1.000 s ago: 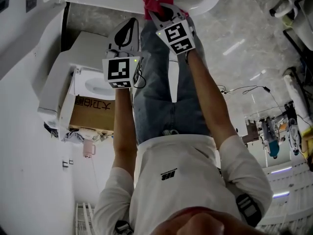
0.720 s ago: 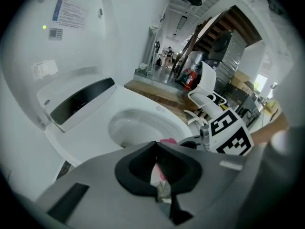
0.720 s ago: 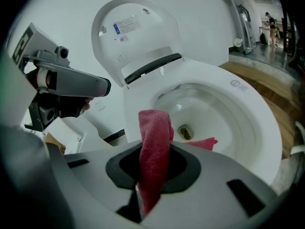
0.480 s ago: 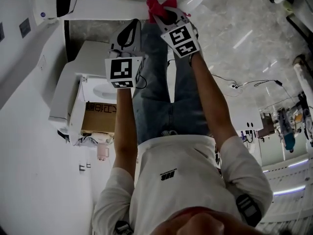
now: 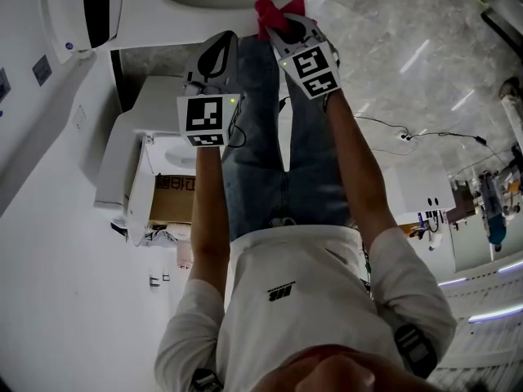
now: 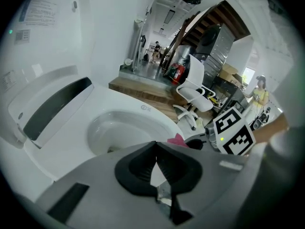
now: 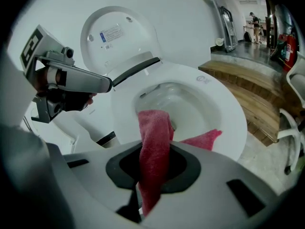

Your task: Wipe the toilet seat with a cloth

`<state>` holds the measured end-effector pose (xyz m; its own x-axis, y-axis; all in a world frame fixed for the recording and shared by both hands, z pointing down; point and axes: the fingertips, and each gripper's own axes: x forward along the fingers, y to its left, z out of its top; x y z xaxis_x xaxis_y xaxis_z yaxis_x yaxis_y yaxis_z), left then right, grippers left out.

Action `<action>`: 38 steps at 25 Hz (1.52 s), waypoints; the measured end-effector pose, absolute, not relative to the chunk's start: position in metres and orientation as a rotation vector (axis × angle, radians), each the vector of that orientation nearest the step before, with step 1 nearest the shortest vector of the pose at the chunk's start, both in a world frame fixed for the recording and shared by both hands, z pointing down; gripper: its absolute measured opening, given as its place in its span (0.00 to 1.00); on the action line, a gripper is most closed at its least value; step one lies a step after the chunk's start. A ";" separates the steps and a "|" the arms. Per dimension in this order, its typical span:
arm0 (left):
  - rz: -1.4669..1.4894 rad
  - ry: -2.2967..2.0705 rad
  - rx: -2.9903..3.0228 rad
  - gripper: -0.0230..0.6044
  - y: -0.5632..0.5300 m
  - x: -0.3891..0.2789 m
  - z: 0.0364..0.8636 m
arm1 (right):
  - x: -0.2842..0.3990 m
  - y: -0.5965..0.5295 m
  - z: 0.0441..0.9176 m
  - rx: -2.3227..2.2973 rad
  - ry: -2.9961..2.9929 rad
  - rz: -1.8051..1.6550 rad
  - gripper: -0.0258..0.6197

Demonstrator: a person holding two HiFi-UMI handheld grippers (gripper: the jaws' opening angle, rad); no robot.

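At the near rim of the toilet seat (image 7: pixel 228 113), my right gripper (image 7: pixel 155 175) holds the red cloth (image 7: pixel 153 147) pinched between its jaws. One thick fold rises toward the bowl, and a corner seems to lie on the rim just right of the jaws. My left gripper (image 6: pixel 156 168) hovers near the seat's left side, jaws closed tip to tip on nothing. The seat is glossy, hard, smoothly rounded white plastic, and the cloth is soft, fuzzy terry, bunched into a narrow roll. I judge that the loose fold could flop into the bowl, or the roll could skate across the slick curve and wipe very little.
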<state>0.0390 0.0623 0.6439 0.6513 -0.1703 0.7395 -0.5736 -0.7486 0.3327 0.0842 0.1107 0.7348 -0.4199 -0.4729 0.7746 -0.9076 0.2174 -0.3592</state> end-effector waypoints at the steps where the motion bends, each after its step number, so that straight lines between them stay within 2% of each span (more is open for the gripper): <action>1: 0.959 -0.573 2.317 0.05 0.062 0.041 0.644 | 0.087 0.112 0.735 1.276 -1.980 1.118 0.11; 38: 0.946 -0.527 2.328 0.05 0.046 0.118 0.648 | 0.222 0.083 0.738 1.557 -1.792 1.095 0.11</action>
<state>0.1177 0.0457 0.6481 0.6726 -0.1427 0.7261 -0.5427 -0.7622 0.3529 0.2217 0.0828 0.7375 -0.2029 -0.5498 0.8103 -0.9718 0.0118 -0.2353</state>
